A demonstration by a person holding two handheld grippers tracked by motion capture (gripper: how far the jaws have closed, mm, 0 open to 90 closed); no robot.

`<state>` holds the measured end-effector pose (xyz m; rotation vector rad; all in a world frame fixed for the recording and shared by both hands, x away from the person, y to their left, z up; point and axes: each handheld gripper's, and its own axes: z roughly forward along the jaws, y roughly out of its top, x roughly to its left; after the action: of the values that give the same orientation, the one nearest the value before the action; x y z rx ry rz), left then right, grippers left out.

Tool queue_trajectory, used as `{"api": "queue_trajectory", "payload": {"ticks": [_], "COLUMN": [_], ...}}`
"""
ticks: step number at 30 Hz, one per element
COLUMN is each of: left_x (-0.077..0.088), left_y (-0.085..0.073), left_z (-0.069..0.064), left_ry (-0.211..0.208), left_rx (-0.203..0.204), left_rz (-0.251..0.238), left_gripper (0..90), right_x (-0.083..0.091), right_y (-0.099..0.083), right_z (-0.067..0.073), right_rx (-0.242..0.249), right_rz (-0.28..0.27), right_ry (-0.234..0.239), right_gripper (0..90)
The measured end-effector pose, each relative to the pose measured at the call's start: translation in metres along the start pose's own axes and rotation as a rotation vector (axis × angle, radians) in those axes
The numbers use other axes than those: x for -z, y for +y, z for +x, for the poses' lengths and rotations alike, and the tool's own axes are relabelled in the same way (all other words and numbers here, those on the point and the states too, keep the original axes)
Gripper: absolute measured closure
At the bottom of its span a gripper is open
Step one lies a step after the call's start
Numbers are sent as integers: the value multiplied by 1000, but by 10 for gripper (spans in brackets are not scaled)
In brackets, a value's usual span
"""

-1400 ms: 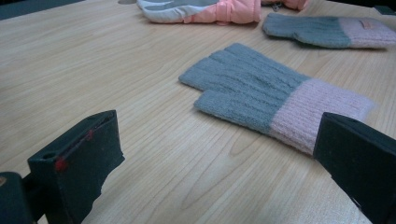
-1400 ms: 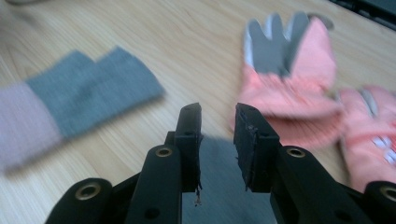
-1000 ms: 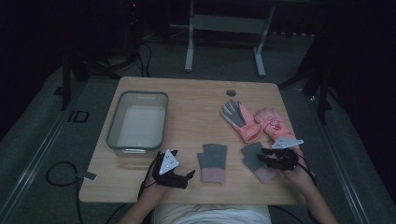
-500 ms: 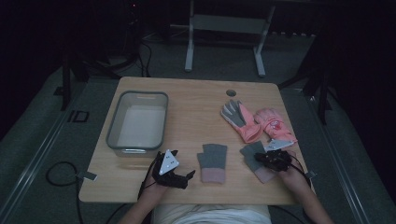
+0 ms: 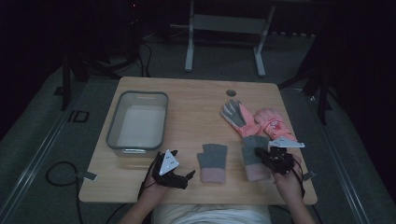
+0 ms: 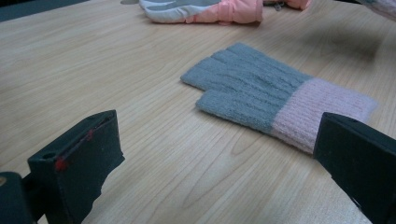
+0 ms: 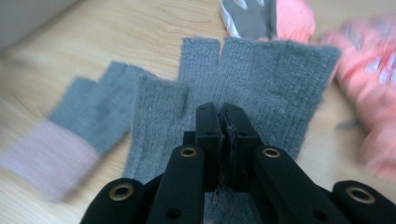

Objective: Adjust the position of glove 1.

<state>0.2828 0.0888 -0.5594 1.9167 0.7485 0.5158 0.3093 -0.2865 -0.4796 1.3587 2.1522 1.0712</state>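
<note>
The right tongs [image 7: 223, 122] have just been closing and are now gripping the grey glove [image 7: 261, 79], lifting it off the surface [image 5: 196, 112], to the right of the other grey glove [image 5: 213, 162]. Earlier they were lower and open. The left tongs [image 5: 183, 176] are staying open, empty.
</note>
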Motion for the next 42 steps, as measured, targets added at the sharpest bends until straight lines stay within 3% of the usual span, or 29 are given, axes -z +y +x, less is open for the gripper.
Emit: {"api": "queue_trajectory", "payload": {"ticks": [2, 4, 9, 18, 26, 31, 36, 42], "left_x": [0, 0, 0, 0, 0, 0, 0, 0], "left_y": [0, 0, 0, 0, 0, 0, 0, 0], "left_z": [0, 0, -1, -1, -1, -1, 0, -1], "left_ry": [0, -3, -2, -4, -5, -6, -7, -5], "left_rx": [1, 3, -5, -3, -5, -6, -5, -5], "left_rz": [-2, -5, -6, -6, -6, -6, -4, -5], "left_gripper": [7, 7, 7, 7, 7, 7, 7, 7], "right_x": [-2, -5, -19, -48, -48, -37, -23, -19], "right_y": [-6, -11, -21, -41, -43, -35, -22, -12], "right_z": [3, 7, 6, -4, -5, -10, -15, -20], "right_rx": [-53, -93, -122, -130, -122, -119, -46, 108], "right_rz": [-4, -1, 48, 123, 107, 85, 85, 134], "right_ry": [-34, -36, -89, -120, -147, -122, -72, 33], "right_gripper": [862, 862, 861, 833, 730, 661, 607, 584]}}
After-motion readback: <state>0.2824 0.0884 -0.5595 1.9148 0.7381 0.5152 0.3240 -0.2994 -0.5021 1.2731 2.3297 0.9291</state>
